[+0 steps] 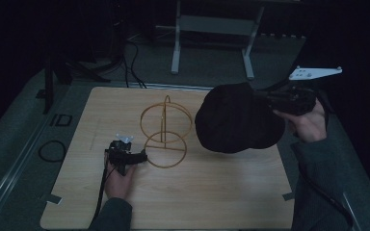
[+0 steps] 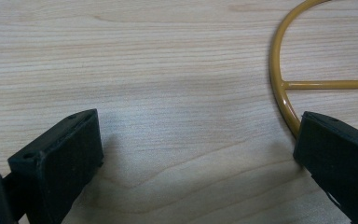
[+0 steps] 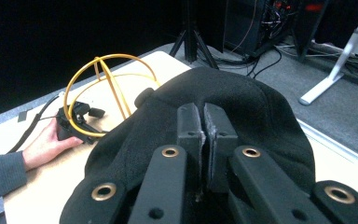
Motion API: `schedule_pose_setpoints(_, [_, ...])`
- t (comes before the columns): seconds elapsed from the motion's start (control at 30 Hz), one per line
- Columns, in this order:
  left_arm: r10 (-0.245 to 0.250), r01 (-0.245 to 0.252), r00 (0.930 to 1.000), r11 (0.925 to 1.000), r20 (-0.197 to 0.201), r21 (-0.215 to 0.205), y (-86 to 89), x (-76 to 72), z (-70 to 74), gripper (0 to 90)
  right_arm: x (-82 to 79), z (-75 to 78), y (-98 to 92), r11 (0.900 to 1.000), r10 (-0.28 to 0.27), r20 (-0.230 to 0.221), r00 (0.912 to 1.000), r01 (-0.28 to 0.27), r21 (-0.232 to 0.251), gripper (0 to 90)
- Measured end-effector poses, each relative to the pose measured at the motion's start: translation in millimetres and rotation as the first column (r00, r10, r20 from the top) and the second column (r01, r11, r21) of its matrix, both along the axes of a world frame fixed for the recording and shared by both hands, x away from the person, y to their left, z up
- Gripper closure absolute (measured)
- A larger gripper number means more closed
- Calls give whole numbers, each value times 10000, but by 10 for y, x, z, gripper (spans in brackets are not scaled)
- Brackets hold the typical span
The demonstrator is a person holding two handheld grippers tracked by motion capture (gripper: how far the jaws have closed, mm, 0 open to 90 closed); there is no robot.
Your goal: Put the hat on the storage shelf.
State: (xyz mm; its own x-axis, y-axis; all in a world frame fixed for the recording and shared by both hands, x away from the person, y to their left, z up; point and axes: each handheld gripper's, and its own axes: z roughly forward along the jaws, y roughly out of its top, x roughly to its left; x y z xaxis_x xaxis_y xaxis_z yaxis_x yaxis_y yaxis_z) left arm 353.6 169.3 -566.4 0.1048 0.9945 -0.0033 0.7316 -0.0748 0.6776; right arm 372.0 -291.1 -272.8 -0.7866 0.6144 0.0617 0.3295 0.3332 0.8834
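Pale wooden worktop [image 1: 183, 192] in a dark room. Gold wire stand [image 1: 165, 132] near its middle. Right of the stand, black hat [image 1: 236, 118] lifted, pinched in closed right tongs [image 3: 203, 140]. Left tongs [image 2: 196, 154] spread open against the stand's base ring.

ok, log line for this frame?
right gripper: shut on black hat, held above table | left gripper: open, at wire stand base ring | hat not on stand

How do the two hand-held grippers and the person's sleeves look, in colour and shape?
Both grippers are black. The left gripper has blocky rectangular jaws and a black cable trailing down past the wrist. The right gripper has flat linkage arms with brass-coloured rivets and carries a pale three-cornered plate with holes. The sleeves are dark grey.
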Motion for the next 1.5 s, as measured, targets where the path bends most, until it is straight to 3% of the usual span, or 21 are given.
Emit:
schedule_pose_setpoints(0.23, [5,-5,10000,10000,20,-1,0,1,-2,7,54,100,15,9999,1,54,10000,0,-159,868])
schedule_pose_setpoints(0.9, [4,-4,10000,10000,19,-1,0,1,-2,7,184,306,84,9997,120,80,9999,-122,211,867])
schedule_pose_setpoints(1.5, [4,-4,10000,10000,20,0,0,1,-1,7,211,451,286,9952,451,337,9984,-479,859,868])
